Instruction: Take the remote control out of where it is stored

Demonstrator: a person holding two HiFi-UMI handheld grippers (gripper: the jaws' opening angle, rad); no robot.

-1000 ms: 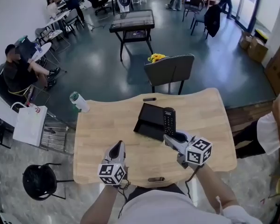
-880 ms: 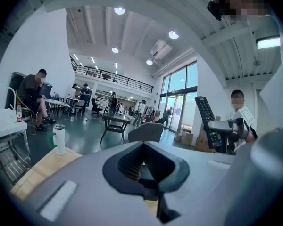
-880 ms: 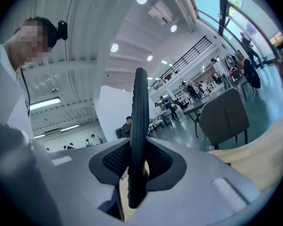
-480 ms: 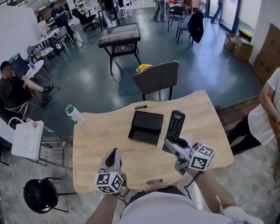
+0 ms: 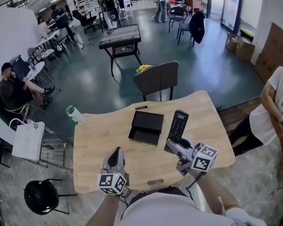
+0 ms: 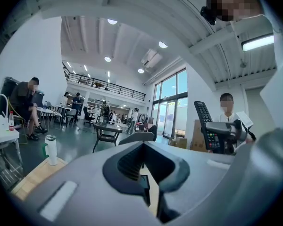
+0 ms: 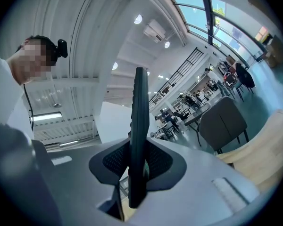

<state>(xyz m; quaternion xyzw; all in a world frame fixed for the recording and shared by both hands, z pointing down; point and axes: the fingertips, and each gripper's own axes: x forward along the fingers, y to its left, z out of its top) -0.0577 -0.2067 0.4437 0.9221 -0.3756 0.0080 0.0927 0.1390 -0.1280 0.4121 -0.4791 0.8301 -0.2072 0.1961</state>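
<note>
Clamping the near end of the remote control (image 5: pixel 178 125), the right tongs (image 5: pixel 173 146) hold it out of the open black box (image 5: pixel 146 127), just to that box's right and raised off the tabletop (image 5: pixel 96 145); its keypad faces up and its far end tilts upward; the left tongs (image 5: pixel 115 158) hover over the near tabletop, drawn narrow, nothing between them.

The light wooden table (image 5: pixel 104 145) has a wavy far edge. A shallow black box (image 5: pixel 146 127) lies open near its middle. Just beyond the box, by the far edge, lies a small dark pen (image 5: pixel 141 108). Well left of the box, a white bottle (image 5: pixel 74 115) stands on the far corner.
</note>
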